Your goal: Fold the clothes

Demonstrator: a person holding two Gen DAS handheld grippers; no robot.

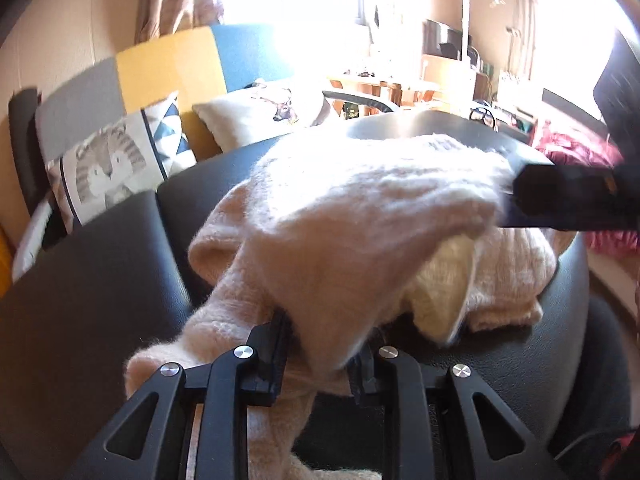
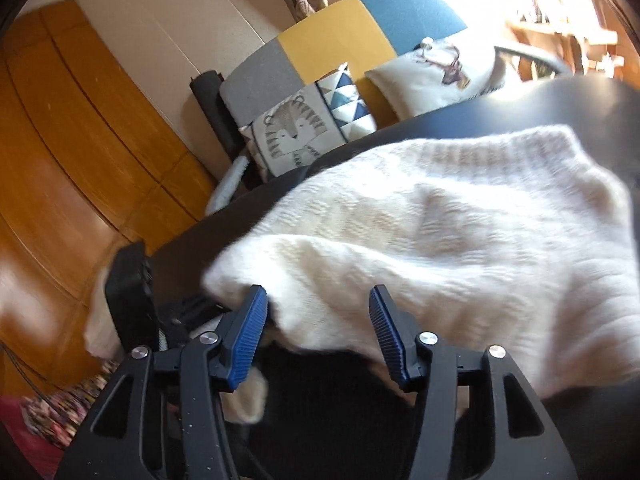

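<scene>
A cream knit sweater (image 1: 360, 216) lies heaped on a black table (image 1: 80, 280). My left gripper (image 1: 320, 344) is shut on a fold of the sweater and lifts it over the rest of the garment. My right gripper (image 2: 318, 320) is open, its blue pads (image 2: 248, 328) on either side of the sweater's near edge (image 2: 420, 248) without pinching it. The right gripper also shows in the left wrist view (image 1: 568, 196), at the sweater's far right edge. The left gripper's body shows in the right wrist view (image 2: 132, 300) at the left.
A sofa with grey, yellow and blue panels (image 1: 172, 64) and patterned cushions (image 1: 116, 156) stands behind the table. A red cloth (image 1: 576, 152) lies at the right. A wooden wall (image 2: 60, 160) is at the left. Desks with clutter (image 1: 440, 80) fill the bright background.
</scene>
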